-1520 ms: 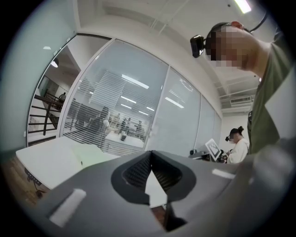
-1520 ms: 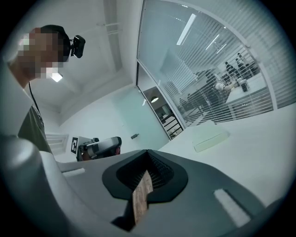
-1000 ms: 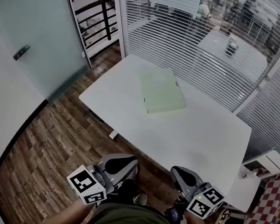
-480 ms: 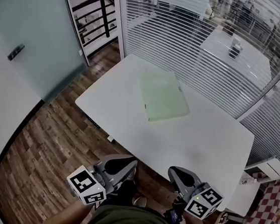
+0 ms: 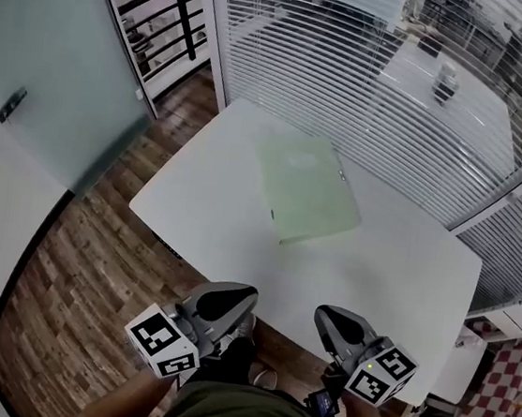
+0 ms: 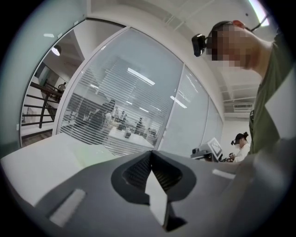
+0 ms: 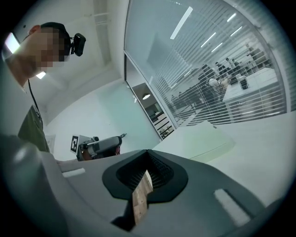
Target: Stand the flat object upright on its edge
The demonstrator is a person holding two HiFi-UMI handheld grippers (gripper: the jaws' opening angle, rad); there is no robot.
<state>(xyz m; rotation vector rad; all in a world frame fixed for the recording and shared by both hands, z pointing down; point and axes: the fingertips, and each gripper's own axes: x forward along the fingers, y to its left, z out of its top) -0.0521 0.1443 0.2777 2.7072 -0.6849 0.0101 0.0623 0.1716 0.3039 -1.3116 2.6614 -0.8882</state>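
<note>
Found the pale green flat object (image 5: 306, 188) lying flat on the white desk (image 5: 395, 267), in the upper centre of the head view, not yet raised on any edge. Read its long axis as running up and down the frame, leaning from upper left to lower right, so with a short edge facing the bottom of the frame.

Saw the left hand-held gripper (image 5: 221, 302) and the right hand-held gripper (image 5: 341, 326) low in the frame, short of the desk's near edge and well apart from the object. Placed the object up-frame, between the two; judged neither clearly nearer, the left a little closer to the object's lower-left corner. Made out both pairs of jaws pressed together with nothing between them, each in its own gripper view. Caught the object again right of centre in the right gripper view, beyond the closed jaws.

Judged the task barely begun: approach only, no contact.

Against the earlier head views: found the desk larger and its near edge lower in the frame, closer to both grippers; the object still flat in the same spot on the desk; the jaws closed as before.
</note>
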